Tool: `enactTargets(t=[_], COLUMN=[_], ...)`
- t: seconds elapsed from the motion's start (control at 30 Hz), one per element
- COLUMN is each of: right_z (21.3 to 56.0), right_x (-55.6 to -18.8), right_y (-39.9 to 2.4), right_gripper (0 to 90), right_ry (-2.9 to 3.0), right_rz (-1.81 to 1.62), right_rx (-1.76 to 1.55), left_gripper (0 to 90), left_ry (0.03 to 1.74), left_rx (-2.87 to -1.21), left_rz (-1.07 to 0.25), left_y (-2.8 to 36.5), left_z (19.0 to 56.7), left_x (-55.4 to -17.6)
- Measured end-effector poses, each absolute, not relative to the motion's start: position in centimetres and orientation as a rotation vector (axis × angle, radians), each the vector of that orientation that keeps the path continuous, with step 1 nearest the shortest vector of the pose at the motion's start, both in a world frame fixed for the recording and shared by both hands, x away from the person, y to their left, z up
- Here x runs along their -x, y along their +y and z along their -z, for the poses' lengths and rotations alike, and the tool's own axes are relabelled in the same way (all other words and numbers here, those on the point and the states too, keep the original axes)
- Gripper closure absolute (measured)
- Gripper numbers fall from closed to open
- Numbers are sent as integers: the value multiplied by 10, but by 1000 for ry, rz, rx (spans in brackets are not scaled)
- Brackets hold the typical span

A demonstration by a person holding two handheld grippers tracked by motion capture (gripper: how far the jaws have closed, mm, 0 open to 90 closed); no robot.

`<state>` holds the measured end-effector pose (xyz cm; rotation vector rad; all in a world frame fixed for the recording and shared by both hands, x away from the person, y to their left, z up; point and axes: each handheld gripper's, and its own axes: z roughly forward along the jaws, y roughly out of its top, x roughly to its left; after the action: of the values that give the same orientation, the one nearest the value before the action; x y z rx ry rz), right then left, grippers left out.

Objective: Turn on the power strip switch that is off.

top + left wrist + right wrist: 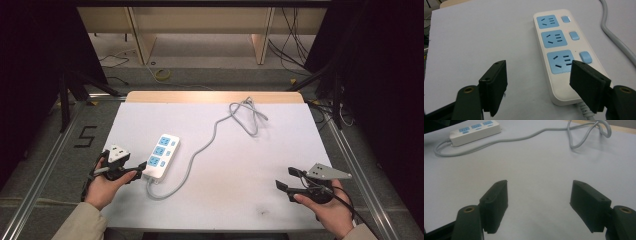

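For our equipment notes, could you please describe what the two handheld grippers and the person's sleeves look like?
Each gripper, left and right, has a black body with two flat, blocky black jaws and brass-coloured pivot holes at their bases. A grey three-cornered plate tops each; the left one's looks paler. A black cable trails from each. The sleeves are beige.

Illumination was even and soft from overhead. The bench was brightly lit, while both sides of the high view were lost in deep darkness. Only faint shadows were noted beneath the cord. Slight softness and low resolution were observed throughout; no glare was recorded.
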<state>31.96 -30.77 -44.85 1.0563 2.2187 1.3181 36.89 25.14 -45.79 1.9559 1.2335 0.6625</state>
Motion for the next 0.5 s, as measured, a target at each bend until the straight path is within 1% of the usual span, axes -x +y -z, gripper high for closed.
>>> enactTargets(t=[0.17,0.23,0.37,0.4,0.43,0.47,0.5], right_z=[448,448,448,449,449,449,449], right_x=[-320,-319,-319,-320,-320,-320,-320], right_y=[-307,-307,-307,-307,-307,-307,-307], right_gripper=[307,308,307,308,308,307,307], right_ry=[2220,2223,2223,2220,2220,2220,2220], right_rz=[-1315,-1312,-1310,-1314,-1314,-1315,-1314], right_rx=[-1056,-1057,-1055,-1056,-1056,-1057,-1056], left_gripper=[342,401,638,740,740,812,846], left_ry=[1235,1238,1249,1256,1253,1256,1266], left_rx=[-1948,-1949,-1958,-1968,-1984,-1994,-2010], left_rz=[-663,-665,-678,-685,-691,-687,-675], left_y=[252,252,254,254,254,254,253], left_z=[456,454,447,446,446,445,445], left_x=[-369,-368,-368,-368,-369,-369,-370])
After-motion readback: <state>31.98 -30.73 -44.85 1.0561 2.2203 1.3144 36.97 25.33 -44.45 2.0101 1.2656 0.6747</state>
